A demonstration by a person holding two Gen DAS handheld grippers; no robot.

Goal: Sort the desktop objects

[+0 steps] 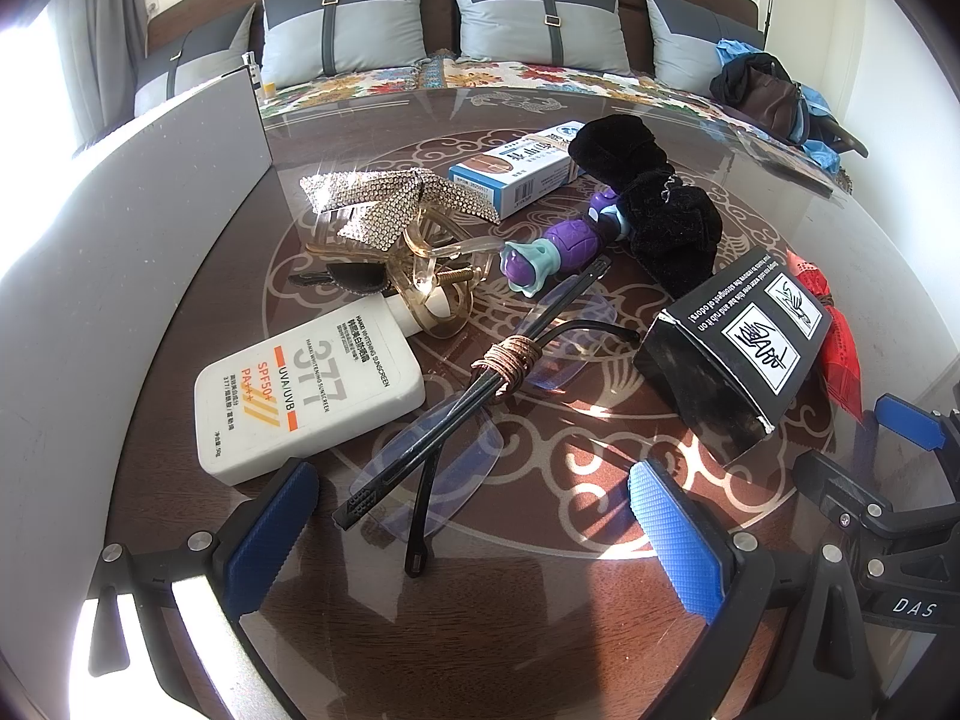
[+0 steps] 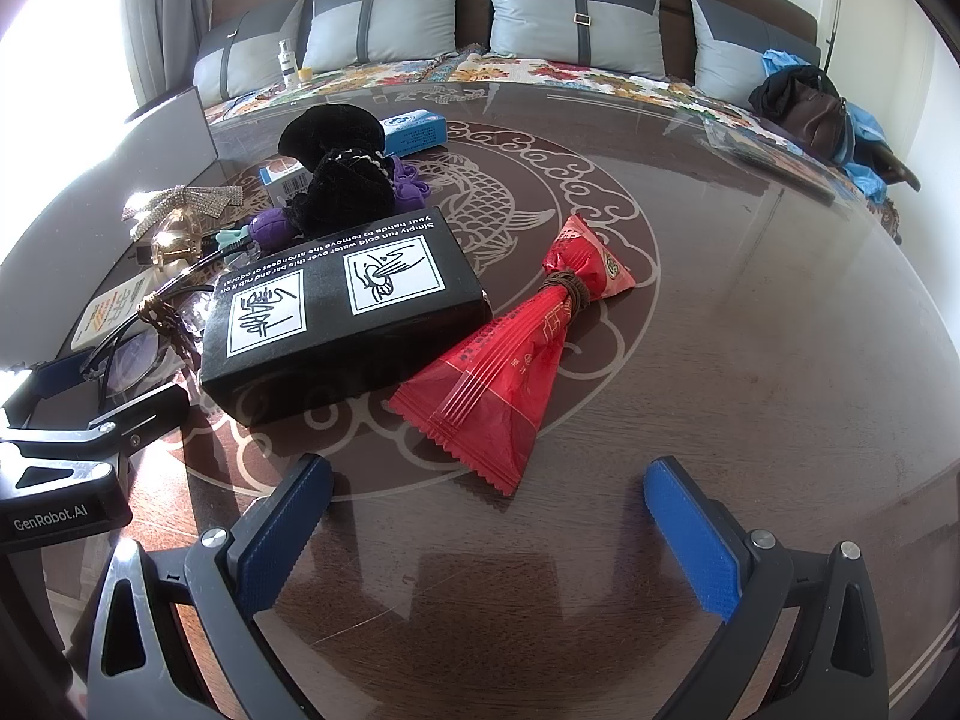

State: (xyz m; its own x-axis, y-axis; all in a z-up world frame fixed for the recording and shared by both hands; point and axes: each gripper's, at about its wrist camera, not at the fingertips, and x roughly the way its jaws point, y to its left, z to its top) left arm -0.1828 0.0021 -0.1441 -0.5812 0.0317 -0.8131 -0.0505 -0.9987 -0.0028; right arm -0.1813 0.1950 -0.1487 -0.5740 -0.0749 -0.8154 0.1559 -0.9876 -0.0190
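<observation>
Folded black glasses (image 1: 456, 414) with a brown cord wound round them lie just ahead of my open left gripper (image 1: 474, 516). A white sunscreen tube (image 1: 306, 396) rests to their left, a black box (image 1: 738, 354) to their right. Behind them are a rhinestone bow clip (image 1: 390, 198), a purple toy (image 1: 558, 252), a black velvet scrunchie (image 1: 660, 204) and a blue-white carton (image 1: 522, 165). My right gripper (image 2: 486, 534) stands open over bare table, short of a red packet (image 2: 516, 348) tied with cord. The black box (image 2: 336, 306) lies left of that packet.
A grey board (image 1: 150, 228) stands along the glass table's left side. The table's right half (image 2: 780, 330) shows only patterned glass. A sofa with cushions (image 2: 570, 12) runs behind, with a dark bag (image 2: 810, 108) at its right end. The left gripper's body (image 2: 66, 468) sits at the right wrist view's left edge.
</observation>
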